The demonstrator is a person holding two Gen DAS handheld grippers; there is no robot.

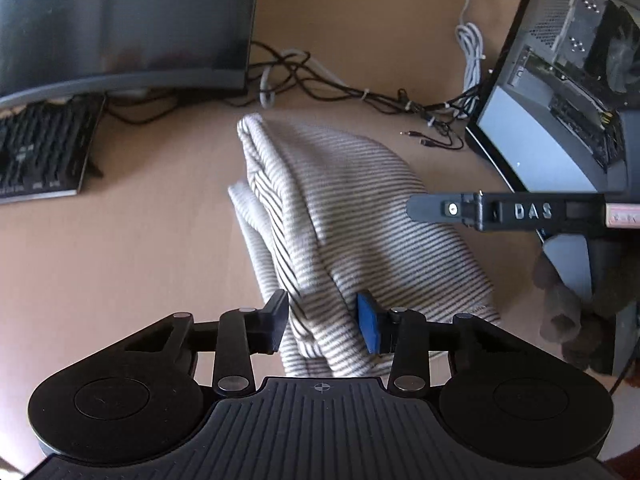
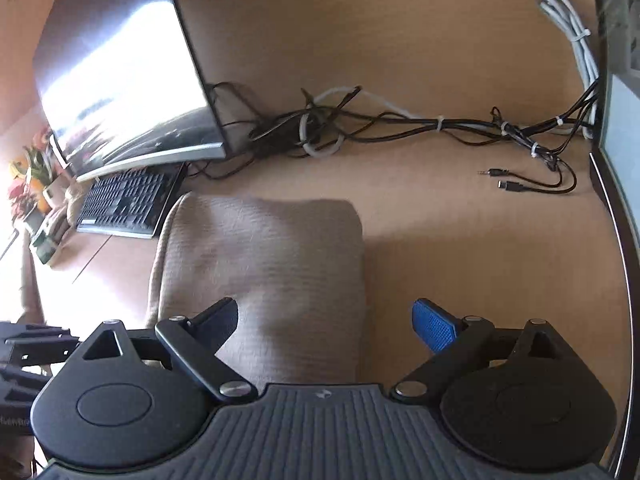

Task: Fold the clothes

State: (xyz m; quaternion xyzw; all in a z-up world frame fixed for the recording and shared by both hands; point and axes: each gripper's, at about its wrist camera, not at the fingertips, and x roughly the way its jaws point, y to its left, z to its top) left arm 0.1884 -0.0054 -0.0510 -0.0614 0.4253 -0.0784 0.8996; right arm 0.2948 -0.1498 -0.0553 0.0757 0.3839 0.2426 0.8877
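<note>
Left wrist view: left gripper point(image 1: 322, 322) pinching a bunched fold of striped garment point(image 1: 344, 216); right gripper point(image 2: 326, 326) spread, empty. Folding partway; final fold and flattening judged outstanding.

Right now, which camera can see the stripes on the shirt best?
The left wrist view. There the striped garment shows sharp dark lines and its folds, with the left gripper closed on its near edge. In the right wrist view the garment looks blurry and plain beige, below the open right gripper.
</note>
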